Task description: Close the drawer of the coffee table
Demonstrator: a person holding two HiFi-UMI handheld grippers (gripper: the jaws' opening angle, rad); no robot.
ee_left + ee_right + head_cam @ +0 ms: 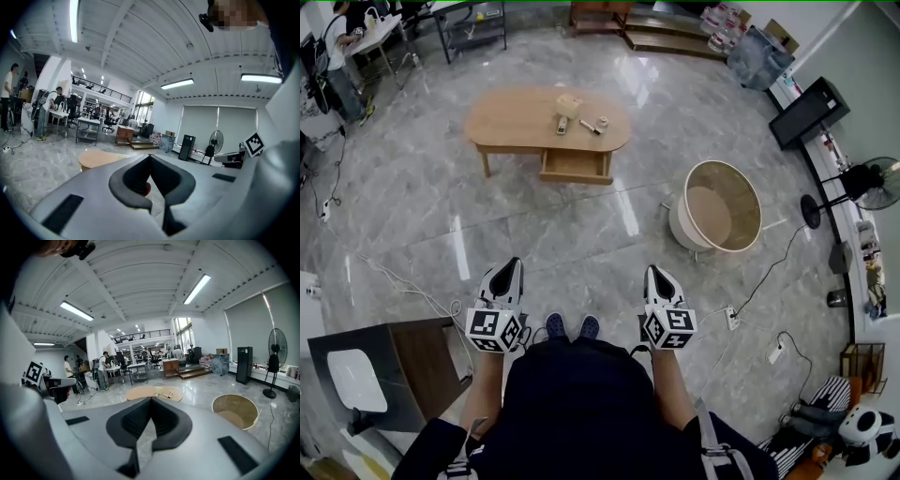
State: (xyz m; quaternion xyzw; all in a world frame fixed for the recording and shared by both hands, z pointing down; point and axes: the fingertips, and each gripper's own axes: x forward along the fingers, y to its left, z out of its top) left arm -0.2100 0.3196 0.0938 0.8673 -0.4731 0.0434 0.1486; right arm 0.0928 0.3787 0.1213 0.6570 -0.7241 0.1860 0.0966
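Note:
An oval wooden coffee table [525, 117] stands far ahead on the grey marble floor. Its drawer [577, 166] is pulled out toward me on the near side. A small box [569, 103] and a few small items lie on the tabletop. My left gripper [508, 269] and right gripper [657, 273] are held low near my body, well short of the table. Both are shut with nothing between their tips. The left gripper view shows its gripper [150, 157] and part of the table [98, 158]. In the right gripper view its gripper [151, 399] points toward the table [150, 392].
A round beige tub [722, 206] lies tipped to the right of the table. A dark cabinet [389, 361] stands at my lower left. Cables and a power strip [732, 317] cross the floor. A fan [862, 183] stands by the right wall. People work at desks far left.

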